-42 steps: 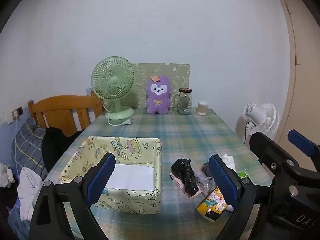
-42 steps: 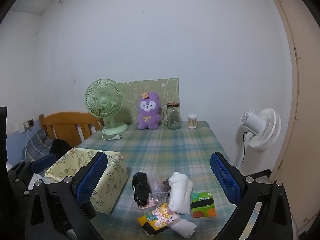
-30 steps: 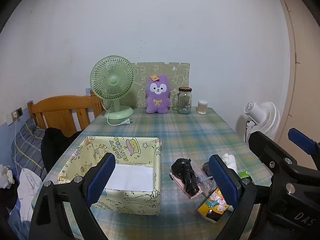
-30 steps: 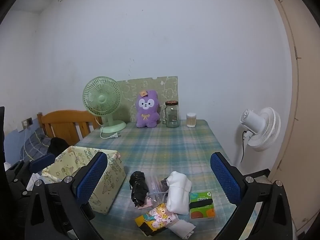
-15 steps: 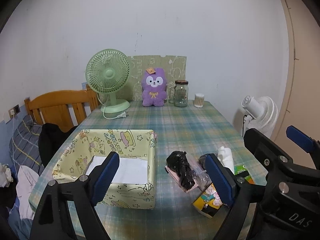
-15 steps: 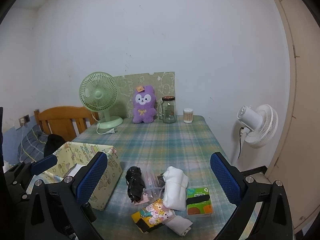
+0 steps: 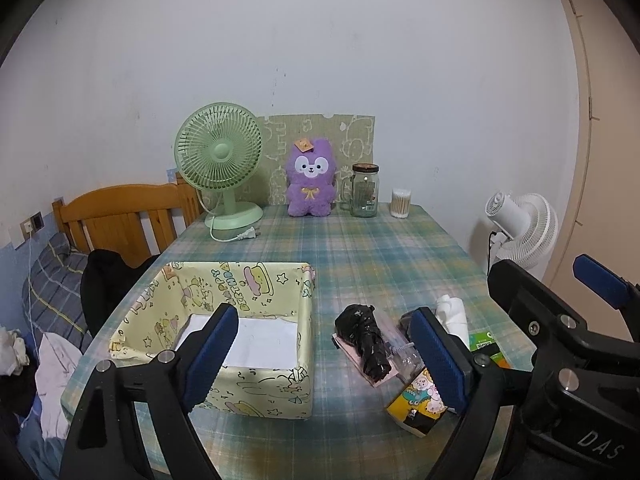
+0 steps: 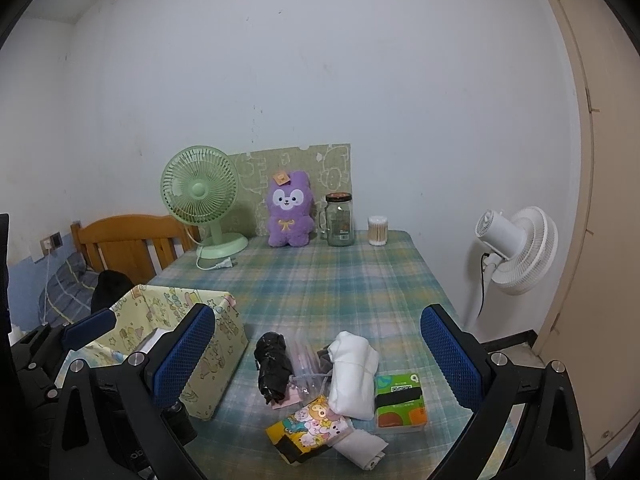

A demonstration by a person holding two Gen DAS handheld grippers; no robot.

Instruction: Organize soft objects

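A yellow cartoon-print fabric box (image 7: 276, 284) (image 8: 216, 344) stands open on the plaid table, white inside. Right of it lies a pile: a black rolled bundle (image 7: 364, 340) (image 8: 272, 364), a white rolled cloth (image 8: 354, 372) (image 7: 452, 312), a clear zip bag (image 8: 308, 364), a yellow cartoon tissue pack (image 8: 312, 428) (image 7: 416, 404), a green-orange tissue pack (image 8: 400, 400) and a small white cloth (image 8: 360, 446). My left gripper (image 7: 324, 356) is open and empty above the box and pile. My right gripper (image 8: 320, 364) is open and empty above the pile.
At the table's far end stand a green desk fan (image 7: 220, 160), a purple plush (image 7: 310, 178), a glass jar mug (image 7: 364, 190) and a cotton swab pot (image 7: 400, 202). A white floor fan (image 8: 516, 252) stands right of the table; a wooden bed headboard (image 7: 120, 212) left.
Both grippers have drawn back and risen slightly, so the table looks farther away. Both stay open and empty. Nothing on the table has moved.
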